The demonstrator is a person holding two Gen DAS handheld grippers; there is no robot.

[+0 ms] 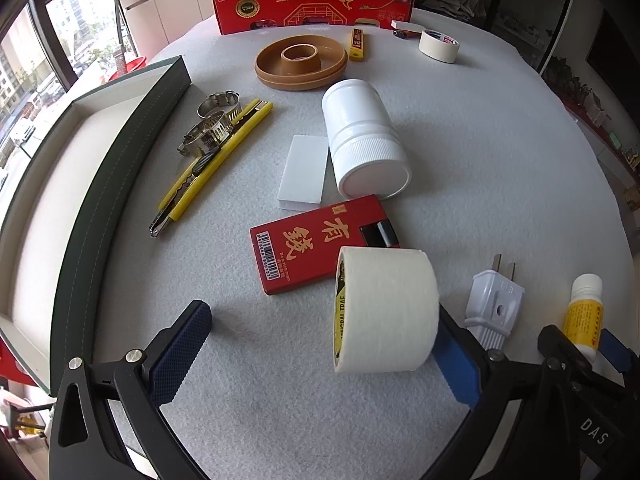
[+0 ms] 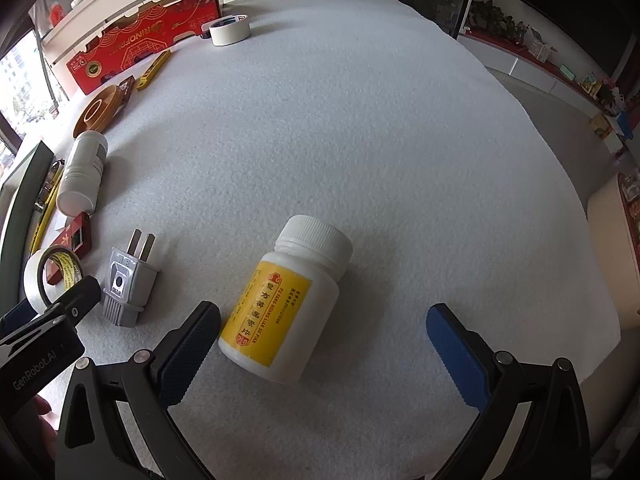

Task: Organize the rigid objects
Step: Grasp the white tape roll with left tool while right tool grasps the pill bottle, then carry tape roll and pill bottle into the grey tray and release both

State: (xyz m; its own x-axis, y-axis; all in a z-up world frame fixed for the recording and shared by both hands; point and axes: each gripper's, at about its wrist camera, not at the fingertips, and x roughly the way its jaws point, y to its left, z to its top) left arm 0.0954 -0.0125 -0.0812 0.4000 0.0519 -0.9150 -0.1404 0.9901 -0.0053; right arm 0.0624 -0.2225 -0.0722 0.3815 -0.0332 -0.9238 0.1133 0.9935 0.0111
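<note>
My left gripper is open around a wide roll of cream masking tape standing on edge against its right finger; the roll also shows in the right wrist view. My right gripper is open around a white pill bottle with a yellow label, lying on the table; it also shows in the left wrist view. A red flat box, a white jar on its side, a white plug, a yellow utility knife and hose clamps lie on the white cloth.
A dark green tray with a white lining stands at the left. A brown ring dish, a small yellow cutter, a thin tape roll and a red carton sit at the far side. A white card lies by the jar.
</note>
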